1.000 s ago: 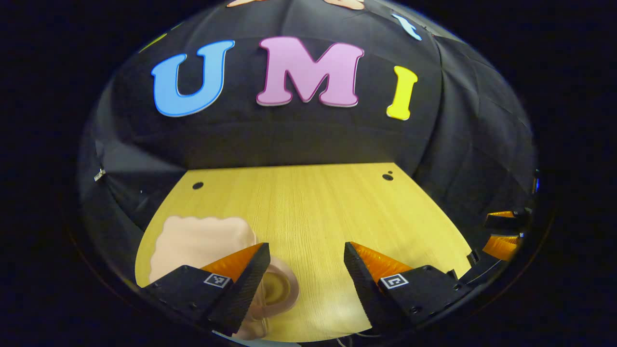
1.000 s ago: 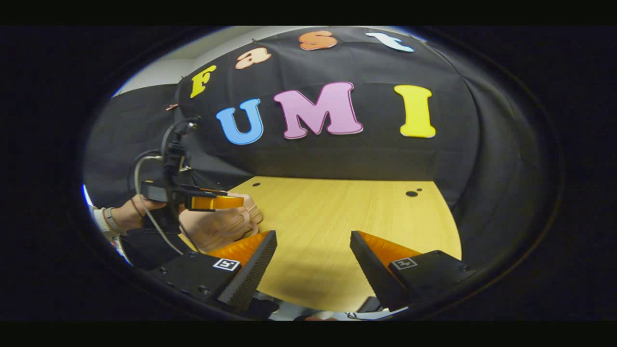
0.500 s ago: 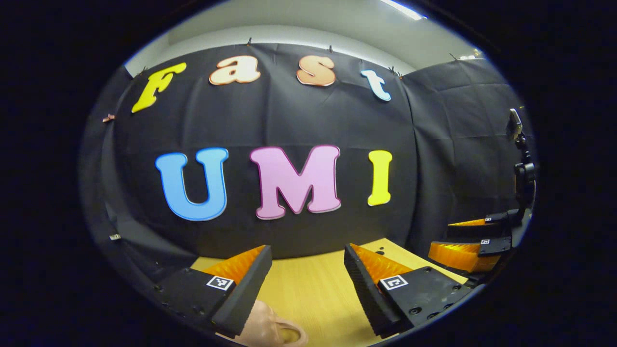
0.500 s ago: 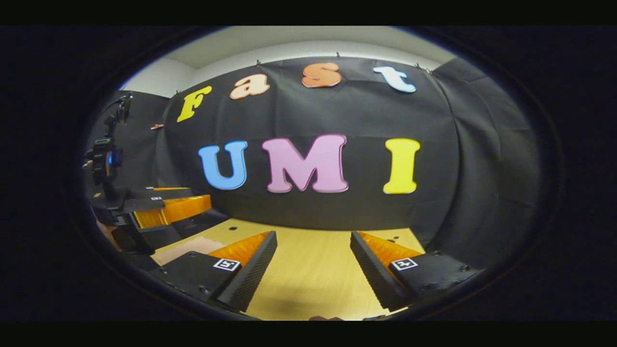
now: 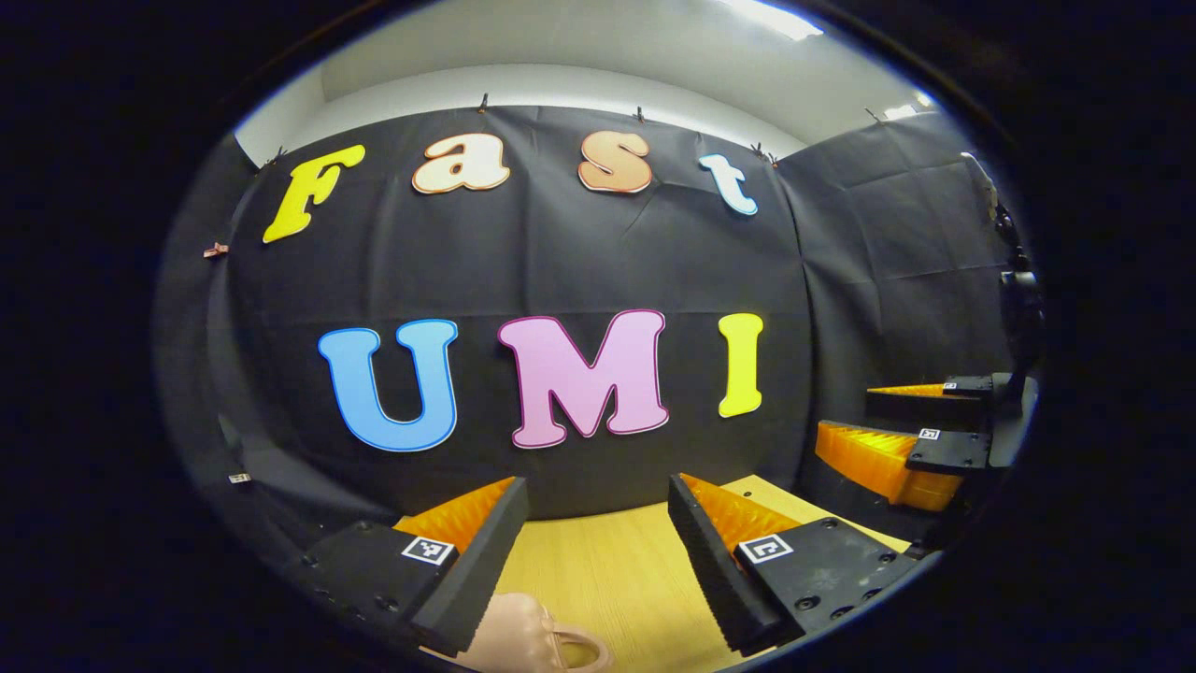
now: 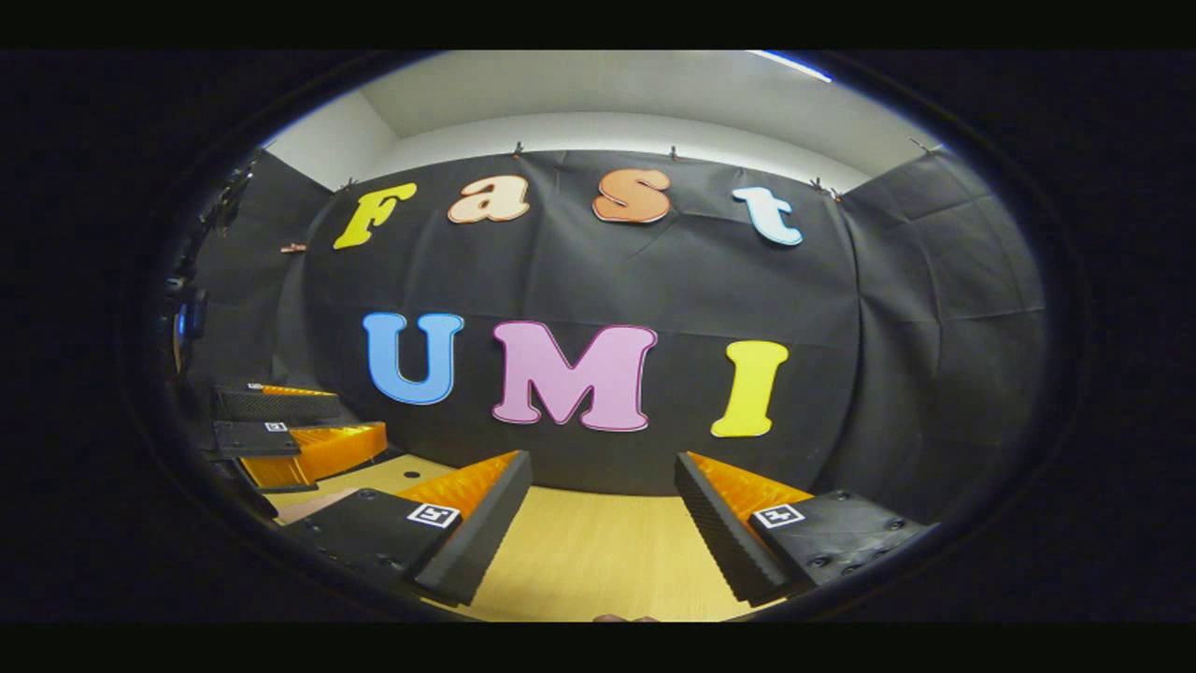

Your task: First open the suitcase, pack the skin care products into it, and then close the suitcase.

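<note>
With both grippers level and facing the booth wall, your left gripper point(image 5: 598, 551) and right gripper point(image 6: 603, 528) gape empty above the wooden surface point(image 5: 598, 570), the pink suitcase point(image 5: 523, 640) at 6 o'clock in the left gripper view, likely at rest.

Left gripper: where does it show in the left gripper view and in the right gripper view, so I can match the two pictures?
Left gripper view: the left gripper is at the bottom centre, its own two fingers apart above the wooden table.
Right gripper view: it sits at the far left, seen from the side, one finger above the other, pointing right.
Shared landmark: the wooden table, running along the bottom of both pictures.
</note>
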